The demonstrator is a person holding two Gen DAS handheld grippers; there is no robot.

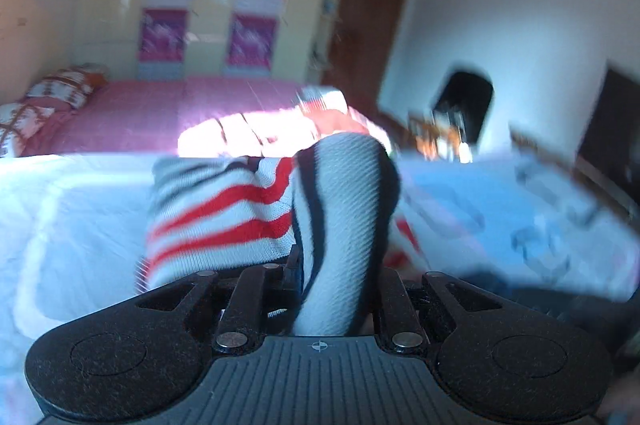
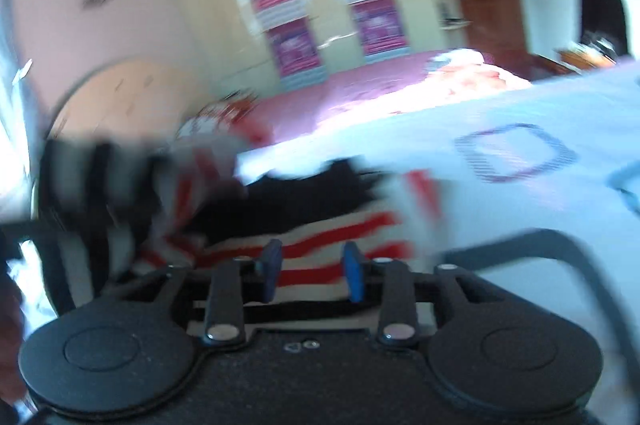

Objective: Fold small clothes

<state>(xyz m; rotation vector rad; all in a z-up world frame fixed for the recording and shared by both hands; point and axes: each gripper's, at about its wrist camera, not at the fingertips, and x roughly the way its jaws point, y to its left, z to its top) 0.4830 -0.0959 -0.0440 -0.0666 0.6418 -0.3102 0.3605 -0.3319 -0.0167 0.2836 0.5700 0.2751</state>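
Observation:
A small garment (image 1: 224,209) in white knit with red and dark stripes hangs over my left gripper (image 1: 336,265). A fold of it runs down between the jaws and hides the fingertips, so the gripper is shut on the cloth. The view is blurred by motion. In the right wrist view the same striped garment (image 2: 320,225) lies on the bed just beyond my right gripper (image 2: 312,261). Its blue pads (image 2: 354,265) stand apart and press on nothing. To the left the cloth rises into a blurred dark shape (image 2: 80,177).
A white and pale-blue quilt (image 2: 520,153) with printed squares covers the near bed. A dark piece of clothing (image 2: 304,193) lies behind the striped garment. Beyond are a pink bedspread (image 1: 160,113), patterned pillows (image 1: 52,97), a cream wardrobe (image 1: 216,5) and a brown door (image 1: 368,17).

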